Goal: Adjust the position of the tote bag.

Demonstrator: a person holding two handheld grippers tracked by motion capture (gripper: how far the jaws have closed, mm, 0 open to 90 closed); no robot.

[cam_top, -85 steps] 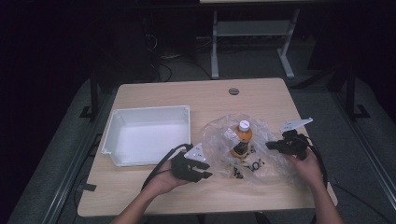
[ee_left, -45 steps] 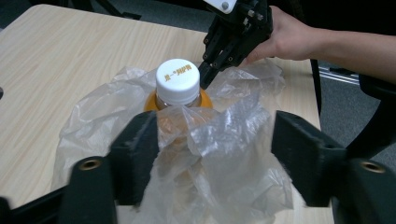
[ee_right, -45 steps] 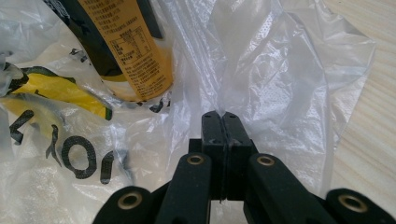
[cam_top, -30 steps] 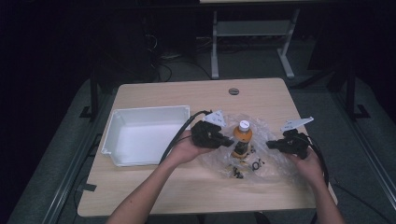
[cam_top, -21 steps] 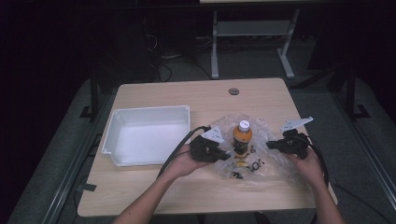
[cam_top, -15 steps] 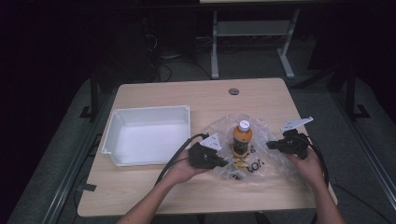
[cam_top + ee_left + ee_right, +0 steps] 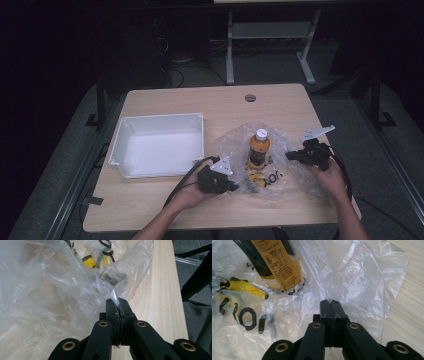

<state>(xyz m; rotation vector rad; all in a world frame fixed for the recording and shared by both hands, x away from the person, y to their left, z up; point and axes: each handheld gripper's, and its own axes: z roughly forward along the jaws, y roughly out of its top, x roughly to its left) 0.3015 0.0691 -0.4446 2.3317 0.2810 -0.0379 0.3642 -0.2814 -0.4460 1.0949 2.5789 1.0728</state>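
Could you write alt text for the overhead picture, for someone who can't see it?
A person's two hand-held grippers, left gripper and right gripper, pinch opposite edges of a clear plastic bag spread on a wooden table. An orange bottle stands upright in the bag, and a white tray sits to the left.

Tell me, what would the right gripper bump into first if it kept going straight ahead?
Probably the orange bottle: the right gripper, shut on the clear plastic bag, points toward it, with more bag film between them.
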